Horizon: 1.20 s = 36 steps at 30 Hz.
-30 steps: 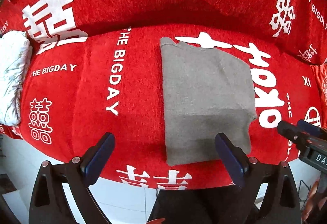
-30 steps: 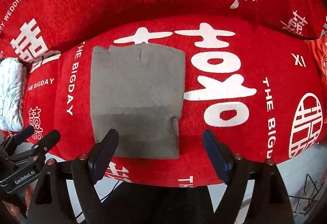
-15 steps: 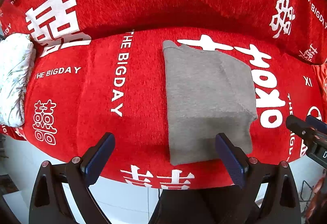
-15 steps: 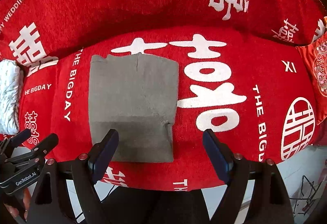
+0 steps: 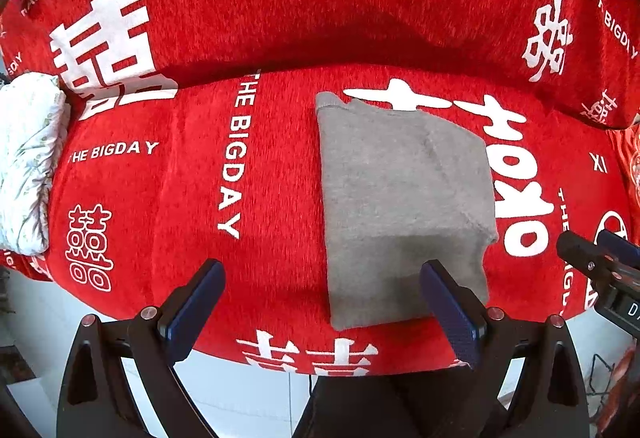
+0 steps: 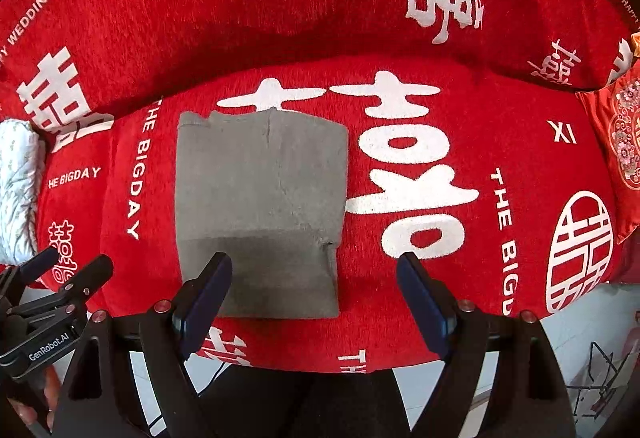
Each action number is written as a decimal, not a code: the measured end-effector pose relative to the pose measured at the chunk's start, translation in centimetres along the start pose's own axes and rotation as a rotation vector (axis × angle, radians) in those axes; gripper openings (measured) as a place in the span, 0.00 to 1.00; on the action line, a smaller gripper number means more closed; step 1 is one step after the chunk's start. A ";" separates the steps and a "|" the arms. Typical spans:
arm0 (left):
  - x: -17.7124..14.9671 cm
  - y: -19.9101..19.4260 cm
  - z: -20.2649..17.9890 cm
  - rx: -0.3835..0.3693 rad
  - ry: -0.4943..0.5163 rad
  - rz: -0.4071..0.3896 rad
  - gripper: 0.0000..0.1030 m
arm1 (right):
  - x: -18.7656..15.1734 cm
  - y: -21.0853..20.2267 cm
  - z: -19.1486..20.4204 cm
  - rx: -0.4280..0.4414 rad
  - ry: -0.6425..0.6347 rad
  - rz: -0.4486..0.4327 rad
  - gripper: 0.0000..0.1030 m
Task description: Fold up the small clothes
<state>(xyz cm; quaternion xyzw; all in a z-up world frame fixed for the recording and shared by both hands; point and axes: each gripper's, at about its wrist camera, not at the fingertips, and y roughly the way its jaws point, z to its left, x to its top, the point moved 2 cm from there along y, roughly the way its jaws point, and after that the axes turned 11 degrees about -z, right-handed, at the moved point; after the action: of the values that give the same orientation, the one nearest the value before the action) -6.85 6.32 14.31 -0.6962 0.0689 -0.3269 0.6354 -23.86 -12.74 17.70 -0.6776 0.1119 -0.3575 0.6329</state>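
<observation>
No containers were in view, only a red plush sofa cover printed with white wedding lettering [image 5: 168,198] draped over the seat and backrest. A grey folded knit garment [image 6: 260,206] lay flat on the seat cushion as a rough rectangle, its near part a darker band where a lower layer showed below the folded-over top layer; a small tear or notch sat at the right edge of that step. The left gripper [image 5: 320,314] hung above the seat's front edge with jaws spread wide and nothing between them; its right finger overlapped the garment's near right corner in the view, and contact could not be told. The right gripper [image 6: 316,306] was likewise wide open and empty, its left finger over the garment's near left part, contact unclear. A white crumpled patterned cloth [image 5: 28,166] sat at the far left of the seat, cut off by the frame edge. A red embroidered cushion [image 6: 616,146] showed at the right, partly cropped. Pale floor [image 5: 240,394] showed below the seat edge. A bit of hand [image 6: 28,410] showed bottom left in the right wrist view, mostly hidden.
</observation>
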 end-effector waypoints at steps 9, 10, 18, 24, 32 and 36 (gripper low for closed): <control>0.0 0.0 0.0 0.009 0.000 -0.002 0.95 | 0.0 0.3 0.2 -0.006 -0.004 0.019 0.84; 0.0 0.0 0.1 0.011 -0.001 -0.002 0.95 | 0.0 0.3 0.2 -0.007 -0.003 0.021 0.84; 0.3 0.1 0.2 0.014 -0.005 0.001 0.95 | 0.2 0.5 0.3 -0.016 -0.011 0.027 0.84; 0.3 0.3 0.0 0.017 -0.004 0.007 0.95 | 0.2 0.6 0.3 -0.012 -0.011 0.037 0.84; 0.2 0.5 -0.1 0.015 -0.005 0.008 0.95 | 0.3 0.8 0.5 -0.007 -0.023 0.049 0.84; 0.1 0.6 -0.2 0.015 -0.006 0.009 0.95 | 0.2 0.8 0.5 -0.007 -0.025 0.054 0.84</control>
<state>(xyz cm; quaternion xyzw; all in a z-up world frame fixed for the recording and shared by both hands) -6.69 5.97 13.83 -0.6919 0.0677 -0.3224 0.6424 -23.15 -12.57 17.02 -0.6808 0.1237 -0.3314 0.6413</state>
